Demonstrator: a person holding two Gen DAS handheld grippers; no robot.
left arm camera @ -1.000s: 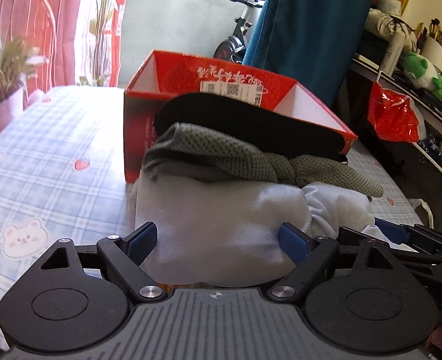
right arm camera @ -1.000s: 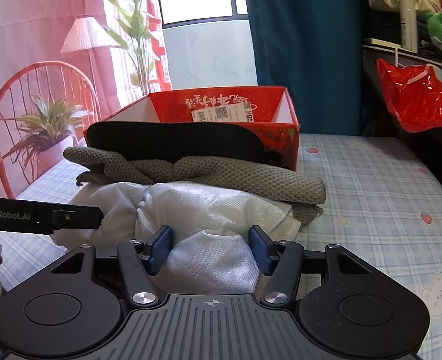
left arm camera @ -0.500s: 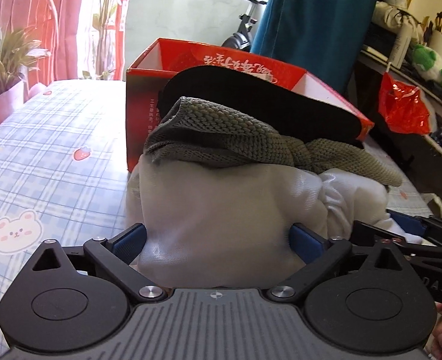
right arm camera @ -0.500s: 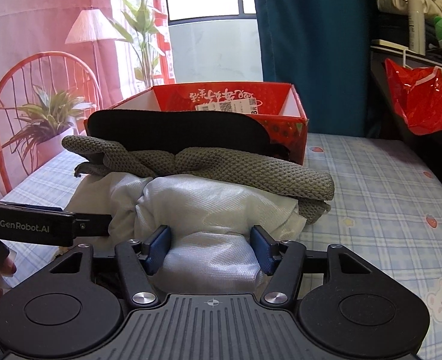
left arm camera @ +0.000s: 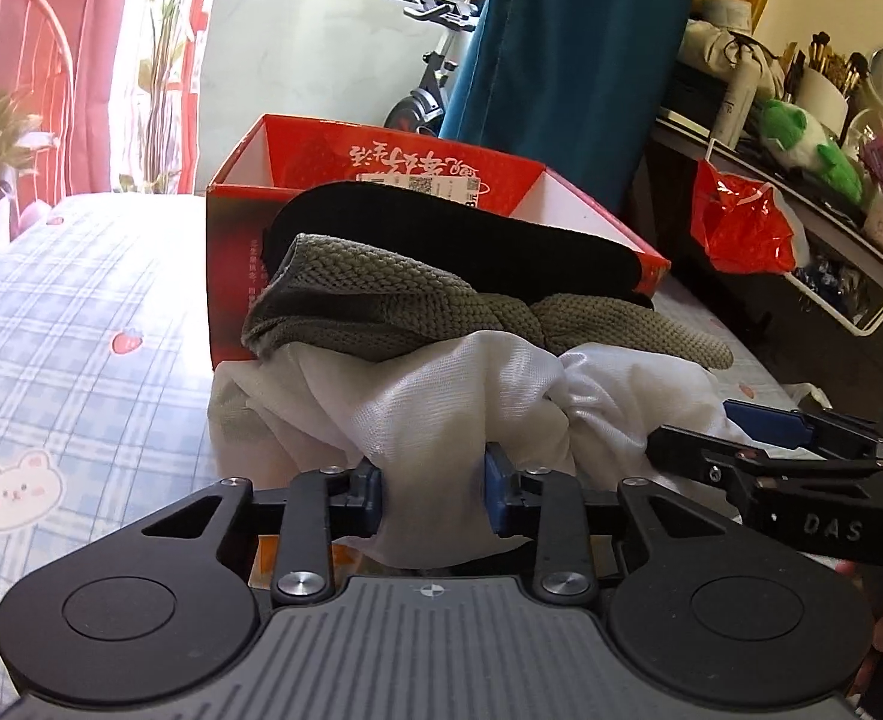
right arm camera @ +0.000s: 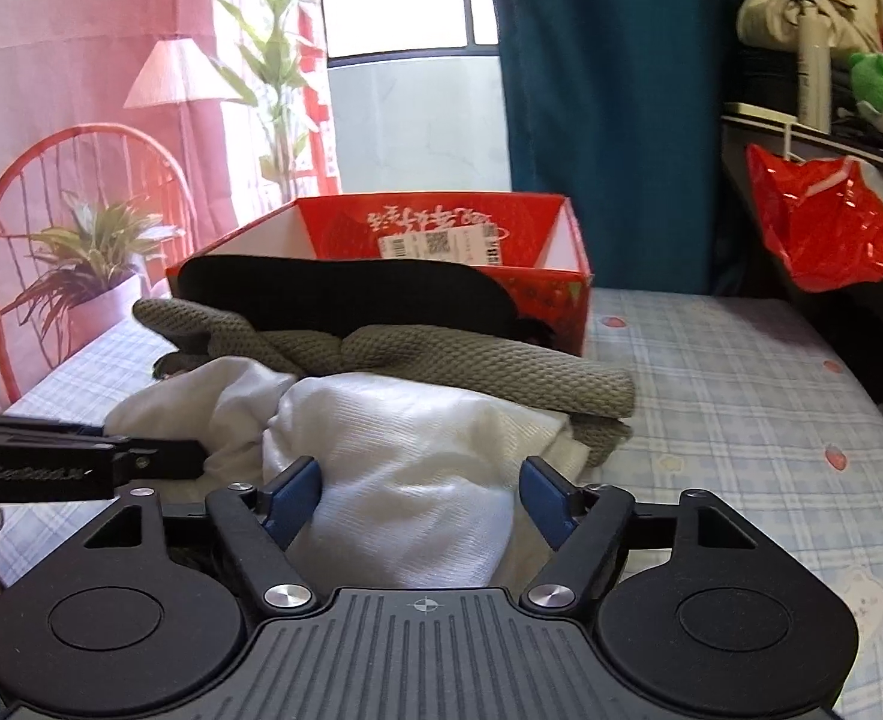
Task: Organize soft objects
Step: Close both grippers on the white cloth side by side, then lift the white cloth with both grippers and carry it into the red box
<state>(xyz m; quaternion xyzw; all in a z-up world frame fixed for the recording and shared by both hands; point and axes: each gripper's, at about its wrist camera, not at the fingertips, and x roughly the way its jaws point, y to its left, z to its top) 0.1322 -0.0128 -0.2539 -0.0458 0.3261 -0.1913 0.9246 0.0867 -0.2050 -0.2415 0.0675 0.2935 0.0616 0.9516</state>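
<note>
Jaws of left gripper (left arm camera: 432, 495) closing, pinching crumpled white mesh cloth (left arm camera: 441, 408); right gripper (right arm camera: 420, 501) opening, straddling it.

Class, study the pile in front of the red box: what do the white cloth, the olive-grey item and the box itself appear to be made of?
White cloth: thin woven fabric, slight sheen, fine ribbed weave. Olive-grey knit: chunky yarn, matte, visible loops. Red box: probably printed cardboard, glossy outside, white inside.
</note>
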